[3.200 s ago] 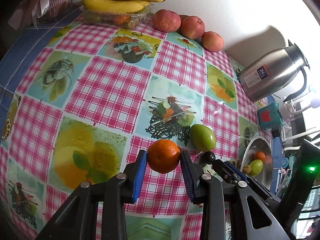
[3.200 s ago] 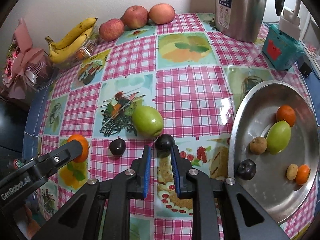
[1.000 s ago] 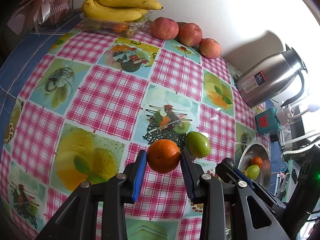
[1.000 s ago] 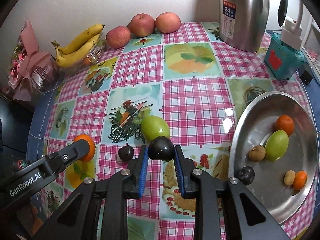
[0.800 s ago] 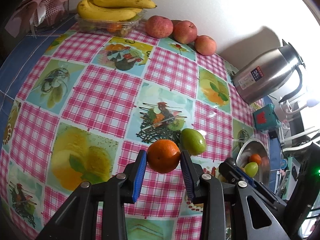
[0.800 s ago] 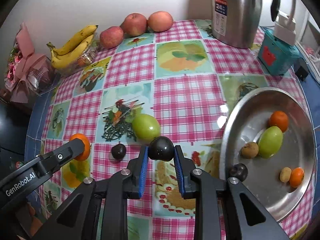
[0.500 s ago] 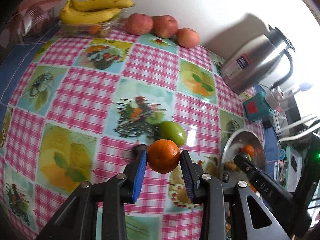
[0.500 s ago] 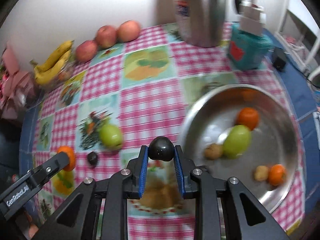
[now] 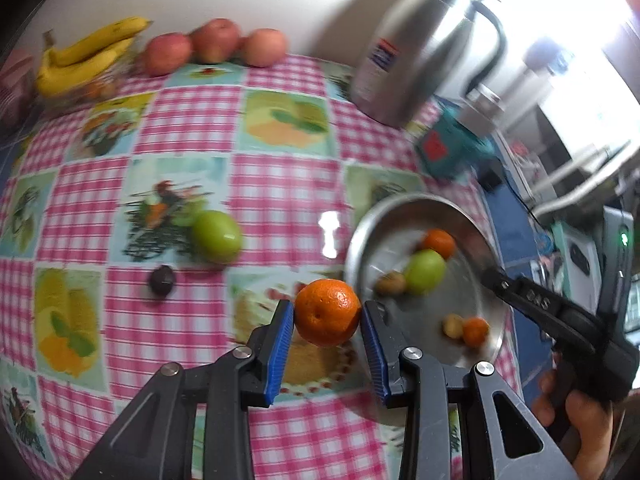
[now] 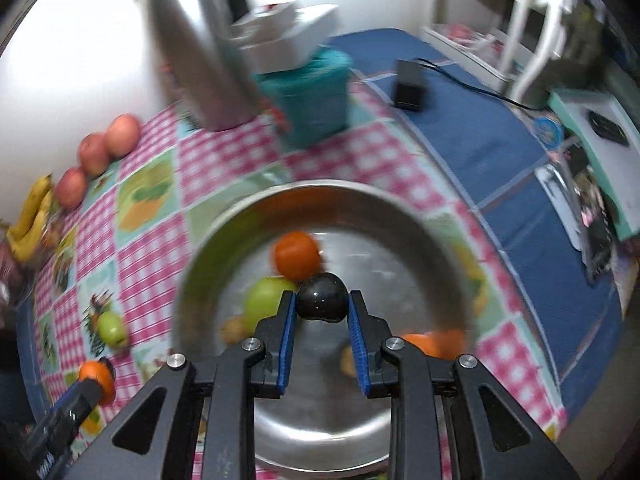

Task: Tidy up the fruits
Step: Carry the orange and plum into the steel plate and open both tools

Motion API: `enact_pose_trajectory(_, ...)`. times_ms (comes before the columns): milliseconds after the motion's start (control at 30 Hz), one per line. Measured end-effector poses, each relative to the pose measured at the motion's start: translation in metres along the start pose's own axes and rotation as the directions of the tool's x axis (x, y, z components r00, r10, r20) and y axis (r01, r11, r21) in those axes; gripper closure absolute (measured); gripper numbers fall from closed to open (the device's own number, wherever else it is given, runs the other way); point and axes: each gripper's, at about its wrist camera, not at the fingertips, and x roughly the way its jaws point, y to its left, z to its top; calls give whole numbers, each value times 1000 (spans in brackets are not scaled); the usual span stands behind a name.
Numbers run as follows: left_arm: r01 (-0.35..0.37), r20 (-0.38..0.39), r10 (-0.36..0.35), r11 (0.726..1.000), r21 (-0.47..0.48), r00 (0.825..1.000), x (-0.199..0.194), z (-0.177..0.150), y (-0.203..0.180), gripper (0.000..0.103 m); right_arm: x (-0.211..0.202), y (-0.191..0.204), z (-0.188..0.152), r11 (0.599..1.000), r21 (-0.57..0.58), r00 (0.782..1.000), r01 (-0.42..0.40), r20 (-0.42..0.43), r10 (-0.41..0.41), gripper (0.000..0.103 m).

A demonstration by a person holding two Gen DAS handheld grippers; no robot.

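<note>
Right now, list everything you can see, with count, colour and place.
Orange: one, orange, clamped in the left gripper.
Dark plum: one, near black, clamped in the right gripper above the bowl.
Metal bowl: one, silver, holding several small fruits, blurred.
Green fruit: one, on the cloth left of the bowl.
Small dark fruit: one, on the cloth.
Apples: three, red, by the wall.
Bananas: one bunch, yellow, far left.
Kettle: one, steel, by the wall.
Teal box: one, beside the kettle.
Tablecloth: one, pink check.
Left gripper: black, blue pads.
Right gripper: same.
Hand: one, holding the right gripper.
</note>
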Motion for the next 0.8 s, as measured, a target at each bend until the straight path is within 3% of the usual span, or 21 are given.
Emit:
enact_pose_trajectory(400, 24, -23, -21, 989, 143, 1000, 10, -14, -57, 66, -13, -40, 2, 997, 77, 999, -4, 32, 1, 76)
enact_pose_trajectory(800, -8, -41, 13, 993, 119, 999, 19, -14, -49, 66, 1, -33, -1, 998, 49, 1000, -26, -7, 26, 76)
